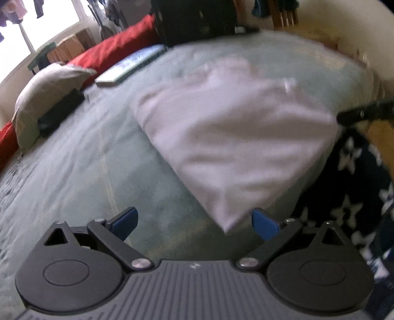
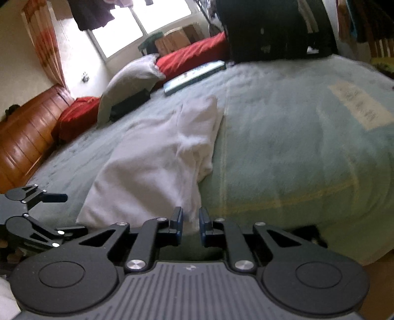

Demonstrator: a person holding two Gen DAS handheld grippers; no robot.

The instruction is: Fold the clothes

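A white garment point(image 1: 229, 137) lies folded on the pale green bedspread point(image 1: 81, 172), one corner pointing at me. My left gripper point(image 1: 194, 221) hovers open over that near corner, which sits just inside the right blue finger point(image 1: 264, 224) without touching either pad. In the right wrist view the garment point(image 2: 147, 167) runs away from my right gripper point(image 2: 190, 221). Its jaws stand narrow, with the cloth's near edge pinched between the pads. The right gripper point(image 1: 344, 117) shows as a dark tip at the garment's right corner. The left gripper point(image 2: 65, 213) is open at the garment's left.
A grey pillow point(image 1: 46, 96), a red bolster point(image 1: 115, 49), a book point(image 1: 133, 66) and a flat black object point(image 1: 61, 110) lie at the bed's far left. A black bag point(image 1: 197, 19) stands at the back. Dark star-patterned fabric point(image 1: 352, 192) hangs off the right edge.
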